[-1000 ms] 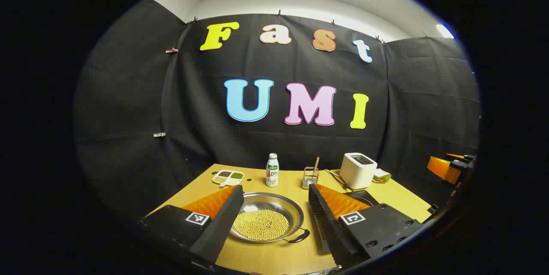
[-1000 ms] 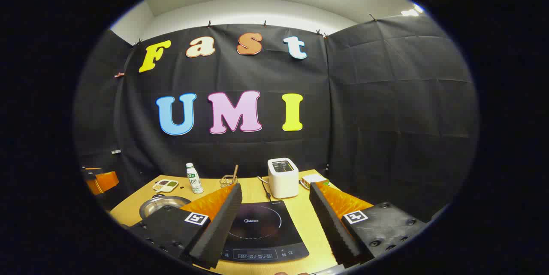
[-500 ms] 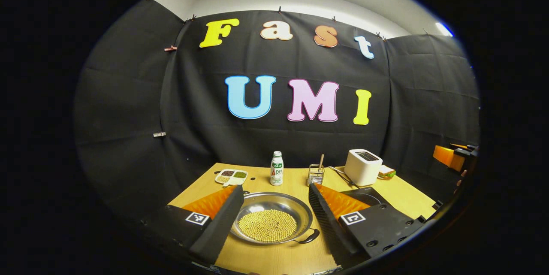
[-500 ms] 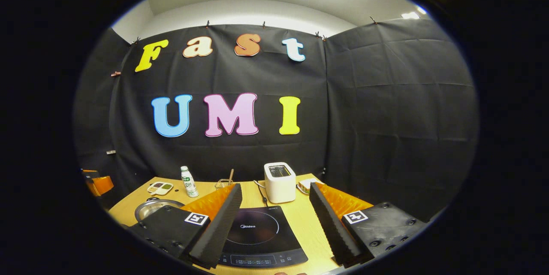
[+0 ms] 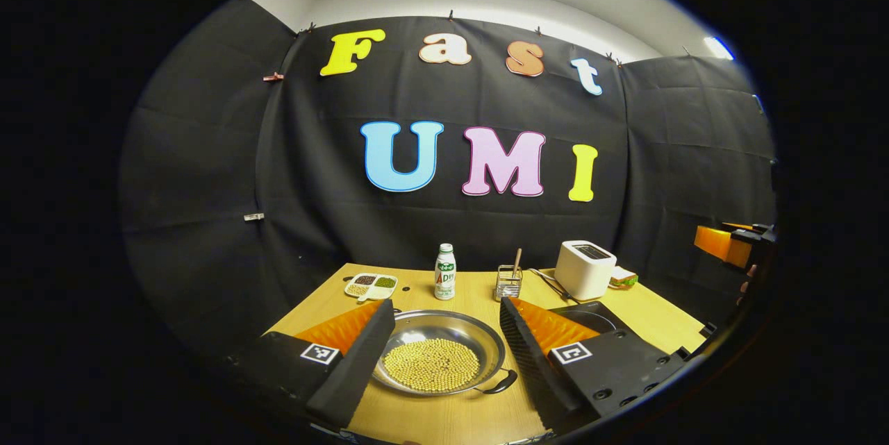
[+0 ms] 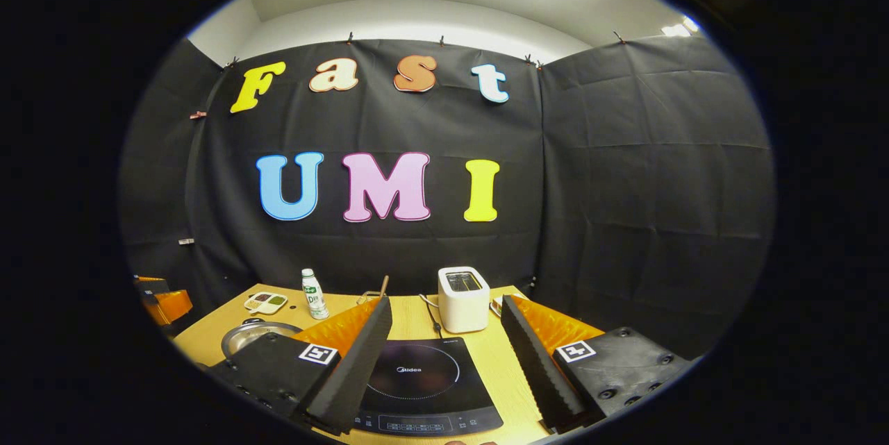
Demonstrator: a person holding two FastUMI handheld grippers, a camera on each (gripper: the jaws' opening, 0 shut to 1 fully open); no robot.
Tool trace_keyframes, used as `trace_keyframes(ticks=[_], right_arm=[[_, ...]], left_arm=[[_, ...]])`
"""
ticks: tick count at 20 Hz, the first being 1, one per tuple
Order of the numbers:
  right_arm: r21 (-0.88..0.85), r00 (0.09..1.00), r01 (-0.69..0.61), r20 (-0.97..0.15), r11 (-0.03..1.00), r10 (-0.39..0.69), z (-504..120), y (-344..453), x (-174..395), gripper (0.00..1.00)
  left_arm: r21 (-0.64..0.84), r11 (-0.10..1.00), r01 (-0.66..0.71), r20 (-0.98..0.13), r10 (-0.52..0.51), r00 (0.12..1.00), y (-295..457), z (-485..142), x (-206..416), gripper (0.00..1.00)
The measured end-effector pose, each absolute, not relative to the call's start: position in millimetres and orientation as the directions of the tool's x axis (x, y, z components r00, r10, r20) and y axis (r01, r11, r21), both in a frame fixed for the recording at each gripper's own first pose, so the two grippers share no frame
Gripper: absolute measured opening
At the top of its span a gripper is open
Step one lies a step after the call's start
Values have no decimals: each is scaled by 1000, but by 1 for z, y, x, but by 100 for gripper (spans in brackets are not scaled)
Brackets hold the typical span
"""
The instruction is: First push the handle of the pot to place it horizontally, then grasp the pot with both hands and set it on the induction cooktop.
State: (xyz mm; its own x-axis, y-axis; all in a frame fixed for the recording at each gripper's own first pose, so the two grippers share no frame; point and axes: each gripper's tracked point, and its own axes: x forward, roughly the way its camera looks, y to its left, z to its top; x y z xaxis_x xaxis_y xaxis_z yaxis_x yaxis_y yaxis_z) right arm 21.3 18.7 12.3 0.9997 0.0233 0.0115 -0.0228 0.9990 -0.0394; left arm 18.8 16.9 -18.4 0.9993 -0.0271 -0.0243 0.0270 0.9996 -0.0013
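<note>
Low in the left gripper view, the left hand-held gripper (image 5: 439,355) hangs released, fingers straddling the pot (image 5: 439,351) of yellow beans on the worktop (image 5: 451,417), probably lining up on its handle (image 5: 501,382) at lower right; the right hand-held gripper (image 6: 441,362), likewise released, frames the bare induction cooktop (image 6: 424,379); farther back stand a bottle (image 5: 444,271) and toaster (image 6: 463,299).

— Was there any writing you could read on the table?
— The induction cooktop (image 6: 420,379) carried the brand "Midea" in small white letters inside its ring.
— And behind the cooktop?
— The bottle (image 5: 444,281) had a label, too small to read. The square markers on the gripper fingers held only patterns.
</note>
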Motion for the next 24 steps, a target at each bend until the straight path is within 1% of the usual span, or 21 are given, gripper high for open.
trace_keyframes(ticks=[3,4,5,9,11,12,13,14,16,17,19,20,21,22,24], right_arm=[[-40,999,-33,3,999,33,12,21,22,96],[-40,999,-37,5,999,37,13,23,23,98],[-41,999,-40,6,998,40,14,24,22,98],[-37,999,-50,18,998,51,14,28,26,98],[-86,998,-51,40,995,54,18,25,34,98],[-98,997,-56,48,994,61,21,25,37,98],[-103,996,-64,55,993,69,25,26,40,98],[-99,996,-66,56,993,71,27,25,44,98],[-83,996,-69,49,994,74,26,23,50,98],[-78,996,-70,42,994,73,24,22,55,98],[-69,997,-72,26,995,74,20,21,63,98],[-63,997,-75,19,995,77,20,21,68,98],[-56,997,-77,11,995,77,19,20,72,98],[-49,997,-79,2,996,79,18,18,76,98],[-37,997,-82,-2,996,82,18,13,84,98]], left_arm=[[-11,999,32,-35,-33,999,19,-24,17,95],[-16,999,32,-38,-33,999,20,-28,16,95],[-19,999,28,-45,-29,999,23,-31,16,95],[-17,1000,20,-96,-22,995,30,-37,16,95],[-6,998,56,-121,-56,991,24,-39,20,92],[8,997,70,-133,-69,989,23,-38,22,86],[25,996,90,-149,-85,985,20,-40,25,84],[34,993,111,-167,-104,981,16,-41,27,77],[49,988,148,-203,-135,970,8,-47,29,61],[50,986,162,-221,-147,964,4,-49,30,57],[46,982,184,-256,-166,952,-5,-57,32,41],[40,980,196,-277,-178,944,-9,-61,33,35],[27,976,217,-309,-198,930,-16,-71,34,32],[5,970,242,-345,-225,911,-24,-79,34,25],[-33,960,278,-394,-268,879,-36,-89,35,18]])
